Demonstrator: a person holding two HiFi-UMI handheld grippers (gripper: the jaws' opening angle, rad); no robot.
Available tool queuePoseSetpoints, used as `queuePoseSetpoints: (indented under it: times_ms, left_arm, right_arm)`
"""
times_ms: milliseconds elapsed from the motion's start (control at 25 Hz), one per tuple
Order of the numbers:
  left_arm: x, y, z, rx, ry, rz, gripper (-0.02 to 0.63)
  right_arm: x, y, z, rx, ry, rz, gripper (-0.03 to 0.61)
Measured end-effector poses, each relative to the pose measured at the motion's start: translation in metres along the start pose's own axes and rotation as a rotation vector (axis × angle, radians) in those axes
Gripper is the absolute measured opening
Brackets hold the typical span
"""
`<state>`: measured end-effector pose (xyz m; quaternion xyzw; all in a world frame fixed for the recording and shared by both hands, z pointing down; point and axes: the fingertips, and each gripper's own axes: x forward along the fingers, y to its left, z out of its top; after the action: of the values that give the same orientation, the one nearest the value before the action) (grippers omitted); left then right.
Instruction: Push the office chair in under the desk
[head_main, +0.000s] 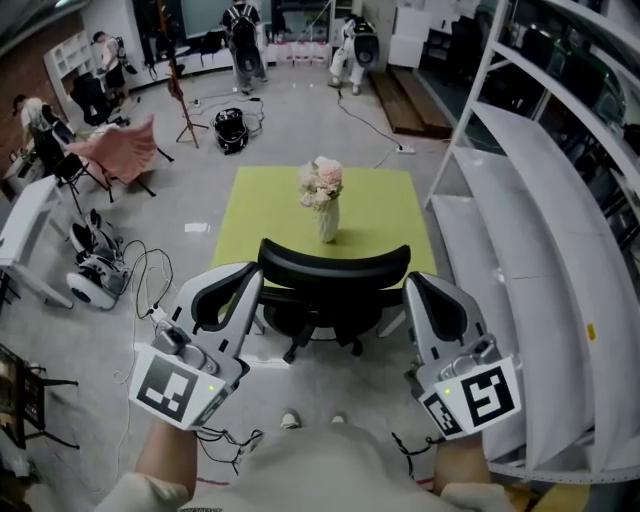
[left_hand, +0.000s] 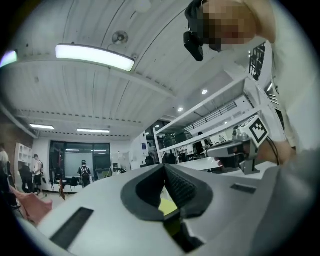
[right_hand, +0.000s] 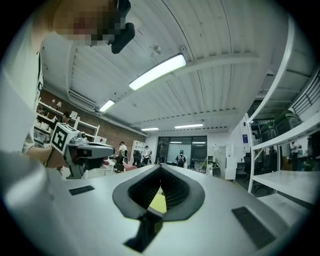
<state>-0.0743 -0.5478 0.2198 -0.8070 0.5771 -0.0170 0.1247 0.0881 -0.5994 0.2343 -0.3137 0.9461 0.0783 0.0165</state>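
Observation:
From the head view I look down on a black office chair (head_main: 335, 268) standing against the near edge of a lime-green desk (head_main: 380, 215), its curved backrest toward me. A vase of pale flowers (head_main: 325, 200) stands on the desk. My left gripper (head_main: 252, 272) is shut, its tip at the left end of the backrest. My right gripper (head_main: 412, 282) is shut too, its tip just off the backrest's right end. In the left gripper view the jaws (left_hand: 165, 167) meet with nothing between them. The same holds in the right gripper view (right_hand: 161, 170). Whether either tip touches the chair I cannot tell.
White curved shelving (head_main: 540, 250) runs close along the right of the desk. On the floor at left lie cables and a small white wheeled machine (head_main: 95, 275), beside a white table (head_main: 25, 225). A pink draped chair (head_main: 120, 150) and several people (head_main: 245, 40) are farther back.

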Motion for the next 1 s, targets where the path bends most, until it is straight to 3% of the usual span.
queuePoseSetpoints:
  times_ms: [160,360,1000]
  left_arm:
    - [-0.002,-0.003,0.019,0.014,-0.051,-0.007,0.008]
    - [-0.007,0.000,0.013,-0.050,-0.085,0.013,0.006]
    - [-0.001,-0.007,-0.084,-0.052,0.091,-0.011,0.006]
  right_arm:
    - [-0.005,0.007,0.021,-0.019,-0.059,0.005,0.006]
    - [-0.004,0.014,0.015,-0.012,-0.057,0.025,0.006]
    - [0.007,0.001,-0.071,0.153,0.113,-0.006,0.006]
